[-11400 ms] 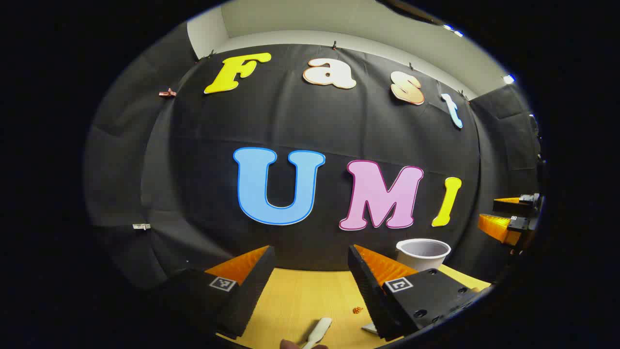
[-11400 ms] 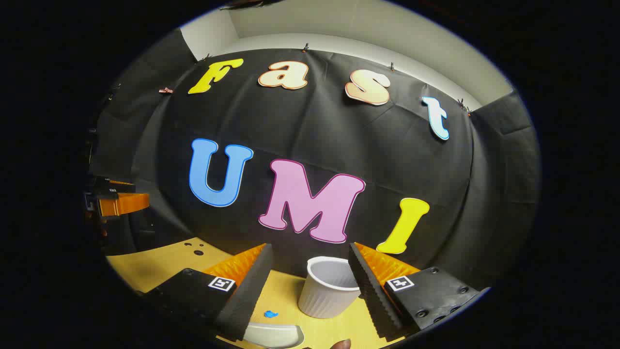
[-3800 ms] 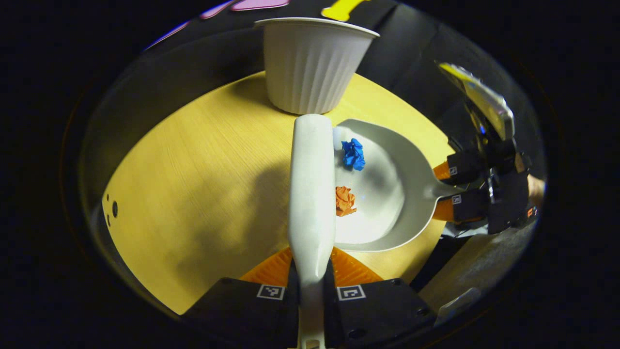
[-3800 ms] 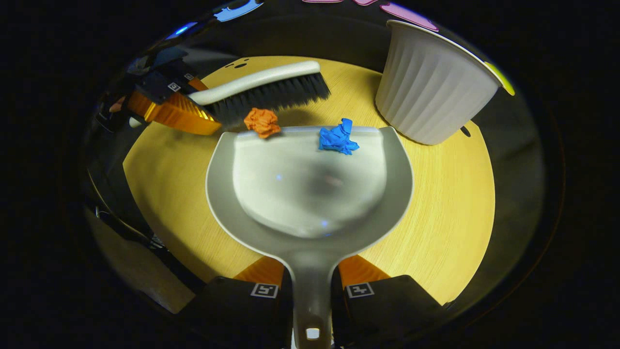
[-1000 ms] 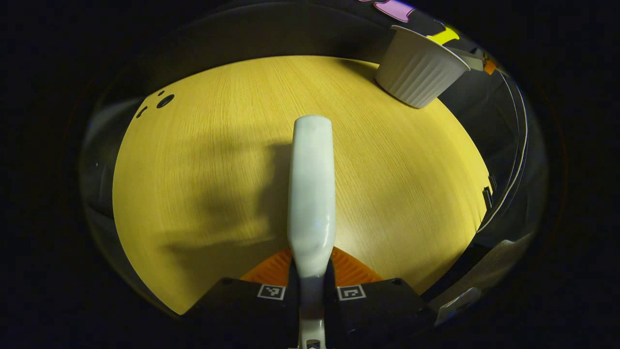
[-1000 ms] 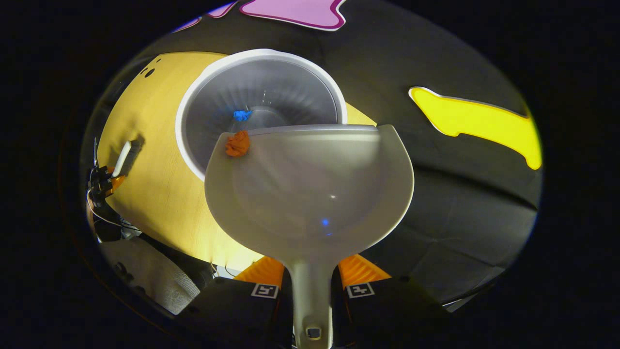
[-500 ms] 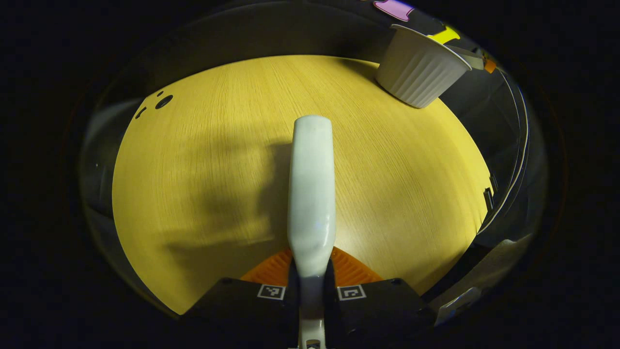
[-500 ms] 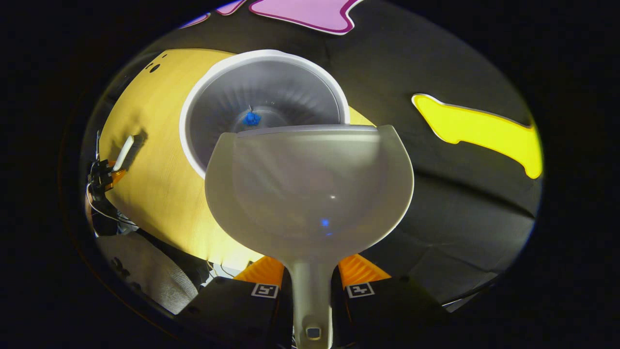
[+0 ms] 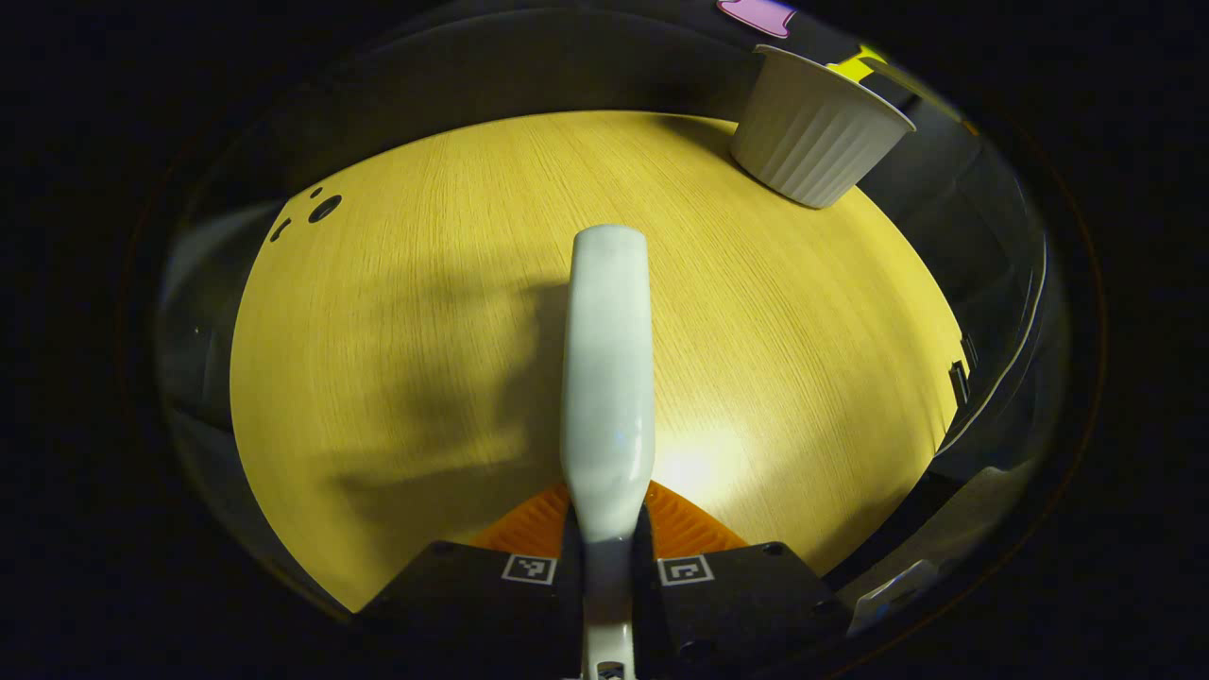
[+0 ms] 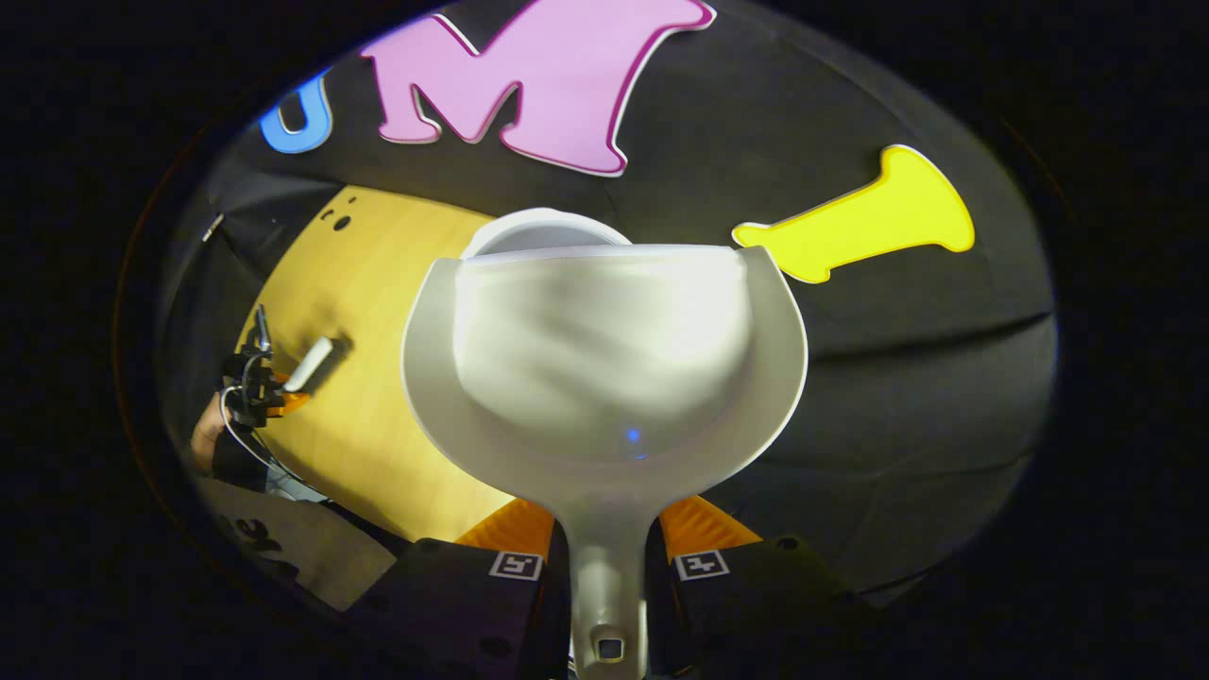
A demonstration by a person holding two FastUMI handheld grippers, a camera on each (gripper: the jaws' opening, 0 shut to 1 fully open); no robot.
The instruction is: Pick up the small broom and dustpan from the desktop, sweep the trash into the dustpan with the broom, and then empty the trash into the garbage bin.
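The dustpan (image 10: 604, 359) has been tipped back up from the garbage bin (image 10: 543, 231), whose inside is now hidden behind it. The bin stands at the worktop's (image 9: 425, 283) far edge. The dustpan handle is gripped by the right tongs (image 10: 607, 557), the broom (image 9: 607, 378) by the left tongs (image 9: 607, 557).

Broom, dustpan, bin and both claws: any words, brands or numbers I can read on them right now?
broom: no text.
dustpan: no text.
garbage bin: no text.
left claw, shut on the broom: square black-and-white markers, a coded pattern, no words.
right claw, shut on the dustpan: the same kind of coded squares, no words.
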